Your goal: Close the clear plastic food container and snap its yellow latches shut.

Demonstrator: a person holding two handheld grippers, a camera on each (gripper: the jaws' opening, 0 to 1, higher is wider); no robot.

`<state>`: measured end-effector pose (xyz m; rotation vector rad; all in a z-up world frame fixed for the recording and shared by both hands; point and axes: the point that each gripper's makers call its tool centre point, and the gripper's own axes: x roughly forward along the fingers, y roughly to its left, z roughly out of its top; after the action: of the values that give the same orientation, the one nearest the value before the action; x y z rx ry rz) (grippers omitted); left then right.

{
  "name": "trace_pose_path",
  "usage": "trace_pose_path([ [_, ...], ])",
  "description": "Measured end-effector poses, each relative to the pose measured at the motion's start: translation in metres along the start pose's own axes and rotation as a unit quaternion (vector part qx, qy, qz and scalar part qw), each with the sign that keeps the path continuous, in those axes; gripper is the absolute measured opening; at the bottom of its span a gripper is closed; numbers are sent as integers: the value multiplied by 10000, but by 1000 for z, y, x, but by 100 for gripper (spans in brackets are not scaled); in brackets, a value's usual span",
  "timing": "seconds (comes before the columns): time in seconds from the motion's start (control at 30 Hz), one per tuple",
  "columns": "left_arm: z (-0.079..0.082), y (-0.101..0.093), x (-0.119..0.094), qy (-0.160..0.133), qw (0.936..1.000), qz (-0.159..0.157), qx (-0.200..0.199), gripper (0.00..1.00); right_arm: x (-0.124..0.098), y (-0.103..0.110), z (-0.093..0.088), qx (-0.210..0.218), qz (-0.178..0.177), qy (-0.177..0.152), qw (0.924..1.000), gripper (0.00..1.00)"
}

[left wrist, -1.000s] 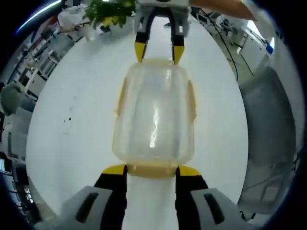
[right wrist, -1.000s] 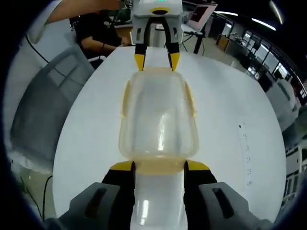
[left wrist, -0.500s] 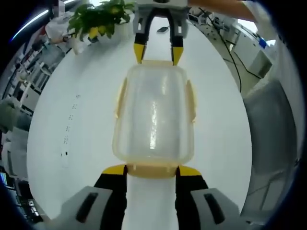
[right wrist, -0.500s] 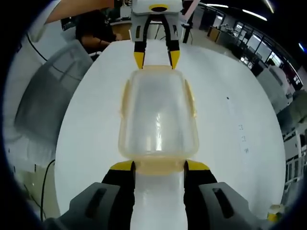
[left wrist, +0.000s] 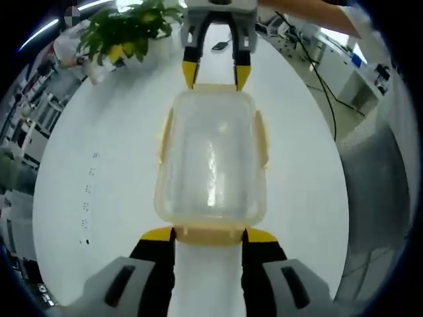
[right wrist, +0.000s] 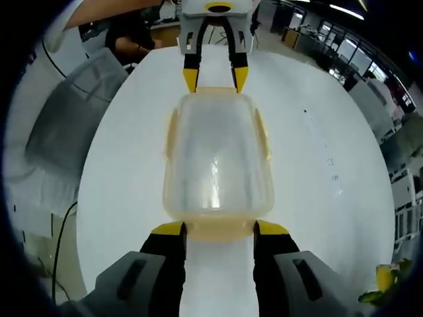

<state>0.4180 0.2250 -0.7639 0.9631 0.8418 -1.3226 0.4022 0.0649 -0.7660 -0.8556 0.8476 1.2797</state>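
while you hold the container (left wrist: 211, 162) between both grippers, it sits on the white table (left wrist: 99, 172) with its lid already down, one short end toward each hand. your left gripper (left wrist: 209, 236) stands with its jaws spread, the yellow tips flanking the near end latch (left wrist: 209, 232) and touching or nearly touching the rim; your right gripper (right wrist: 219, 230) does the same at the opposite end, over its own latch (right wrist: 219, 229). each gripper also appears at the top of the other's view, spread about the far end, so the box is braced from both ends and shouldn't slide when you press. that looks like the reason for the facing grip: push on one end is met by the other. the long axis runs straight from one gripper to the other, along each camera's line of sight. side latches (left wrist: 262, 135) lie along the long edges; whether they're snapped is hard to tell through the clear plastic. a potted plant (left wrist: 125, 30) stands well apart beyond your right gripper, and a grey chair (right wrist: 73, 105) sits off the table's edge.
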Motion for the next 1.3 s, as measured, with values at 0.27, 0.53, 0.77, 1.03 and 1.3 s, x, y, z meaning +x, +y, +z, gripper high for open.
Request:
trace_pose_path([
  [0.27,8,1,12,-52,9999,-122,-41,34,3,1,-15,75,39,101,9999,37],
  [0.53,5,0,19,52,9997,-206,-138,34,10,0,-19,54,101,230,9997,37],
  [0.77,-1,-2,23,195,9993,-277,-167,34,17,0,-17,52,142,225,9996,37],
  [1.03,5,-4,21,80,9996,-272,-32,34,12,2,-21,103,137,197,9997,37],
  [1.3,6,-4,24,87,9996,-252,-39,34,16,1,-24,173,111,182,9996,37],
])
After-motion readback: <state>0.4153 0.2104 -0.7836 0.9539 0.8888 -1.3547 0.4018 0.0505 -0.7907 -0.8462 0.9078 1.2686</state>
